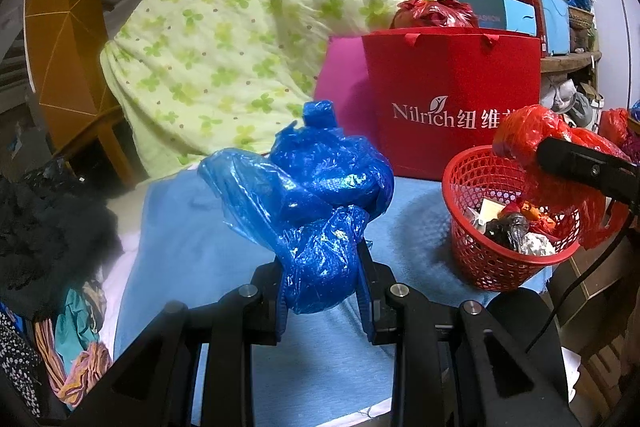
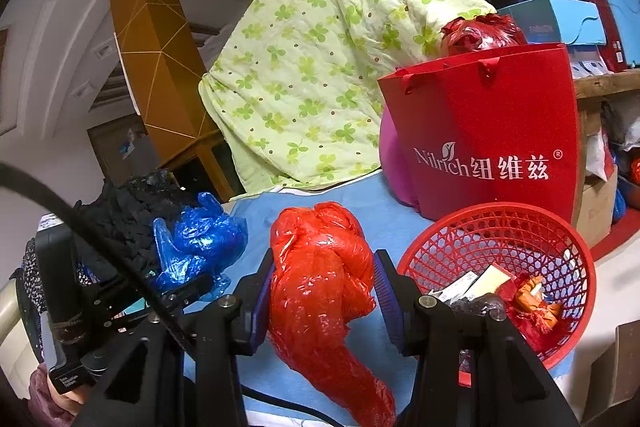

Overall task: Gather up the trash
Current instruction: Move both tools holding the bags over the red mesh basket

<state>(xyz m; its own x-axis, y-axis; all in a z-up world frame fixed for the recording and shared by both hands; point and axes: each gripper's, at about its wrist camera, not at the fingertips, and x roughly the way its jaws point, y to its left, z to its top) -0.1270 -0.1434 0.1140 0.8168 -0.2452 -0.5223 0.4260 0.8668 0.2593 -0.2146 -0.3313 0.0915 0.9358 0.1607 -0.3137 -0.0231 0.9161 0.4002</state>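
Light blue cloth (image 1: pixel 192 247) covers the surface in front of me, with a green clover-print quilt (image 1: pixel 224 39) heaped behind it and a red paper gift bag (image 1: pixel 452 99) standing at the back, a pink bag (image 1: pixel 340 67) just behind that. My left gripper (image 1: pixel 324 291) is clamped on a crumpled blue plastic bag (image 1: pixel 320 195), which bulges up above the fingers and is held over the cloth. My right gripper (image 2: pixel 324 291) pinches a scrunched red plastic bag (image 2: pixel 320 275), its tail hanging down below the fingers; from the left wrist view that red bundle sits right at the rim of the red mesh basket (image 1: pixel 476 247). The basket rests on the cloth near the gift bag and holds wrappers, a small white card and some dark crumpled plastic. Dark clothing (image 1: pixel 48 227) is piled at the far left edge.
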